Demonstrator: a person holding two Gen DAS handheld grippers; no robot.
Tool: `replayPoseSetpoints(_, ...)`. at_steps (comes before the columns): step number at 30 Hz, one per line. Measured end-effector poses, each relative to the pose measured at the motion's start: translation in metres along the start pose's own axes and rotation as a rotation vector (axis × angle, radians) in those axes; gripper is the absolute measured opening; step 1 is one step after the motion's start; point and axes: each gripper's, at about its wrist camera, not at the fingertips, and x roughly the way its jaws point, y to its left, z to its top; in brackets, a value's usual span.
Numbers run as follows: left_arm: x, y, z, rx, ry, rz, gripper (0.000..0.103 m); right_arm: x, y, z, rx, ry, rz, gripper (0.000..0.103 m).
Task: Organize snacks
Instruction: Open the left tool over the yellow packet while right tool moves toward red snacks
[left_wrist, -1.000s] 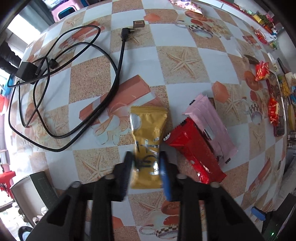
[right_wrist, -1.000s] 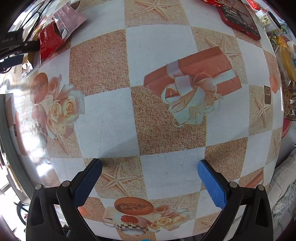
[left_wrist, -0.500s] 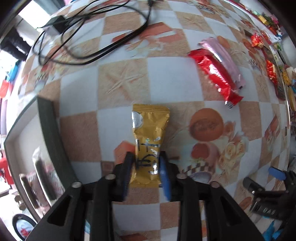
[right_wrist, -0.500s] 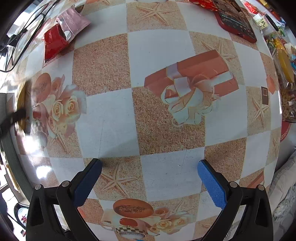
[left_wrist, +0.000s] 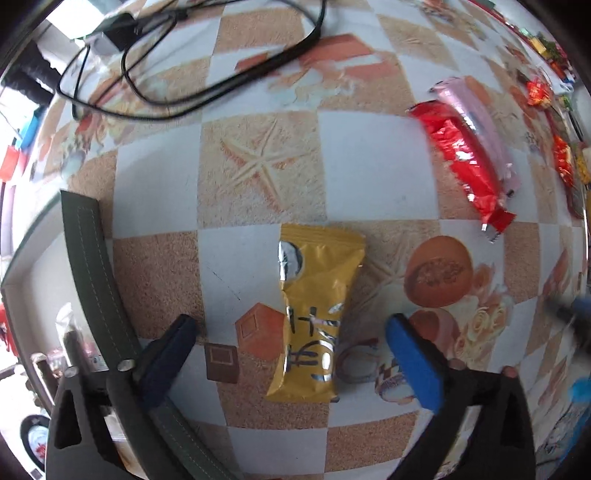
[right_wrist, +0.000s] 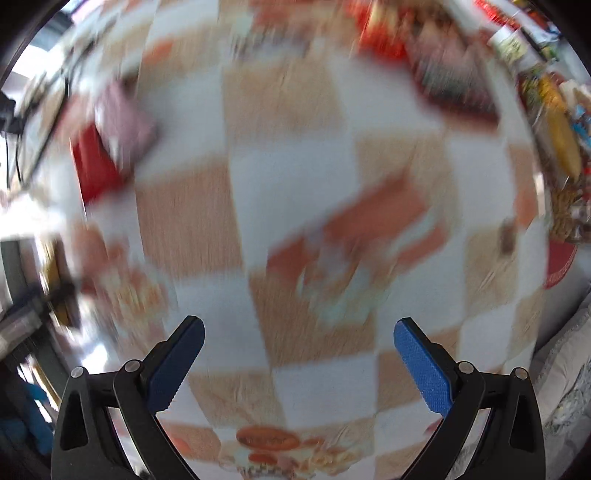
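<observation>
Since the gold packet lies flat on the tabletop between my left claw pads, its long axis running straight ahead, that claw is nearer. Its jaws have just been opening, now wide and clear of the wrapper. My right claw hangs open, empty.

We count three long snack packs on the desk: one gold pack, and up to its right one red pack with one pink pack touching it. Beyond the gold pack we see one black cable in loops. Further right of the red pack, at least two small red wrappers; the rest blur.
</observation>
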Motion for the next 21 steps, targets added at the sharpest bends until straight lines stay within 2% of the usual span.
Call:
replayPoseSetpoints(6, -0.002, 0.001, 0.007, 0.018, -0.009, -0.001, 0.103, -0.033, 0.000, 0.064, 0.001, -0.130, 0.002, 0.103)
replayPoseSetpoints(13, 0.007, -0.006, 0.004, 0.025, -0.003, -0.001, 0.103, -0.028, 0.015, 0.119, -0.038, -0.160, 0.004, 0.103)
replayPoseSetpoints(18, 0.002, 0.002, 0.004, 0.037, -0.001, -0.001, 0.103, -0.007, 0.016, 0.124, -0.012, -0.148, 0.007, 0.103)
replayPoseSetpoints(20, 0.001, 0.002, 0.003, 0.038, -0.001, -0.001, 0.103, -0.010, 0.023, 0.127, -0.023, -0.160, 0.102, 0.103)
replayPoseSetpoints(21, 0.001, 0.002, 0.003, 0.039, -0.001, -0.001, 0.103, -0.013, 0.030, 0.125, -0.057, -0.158, 0.194, 0.103)
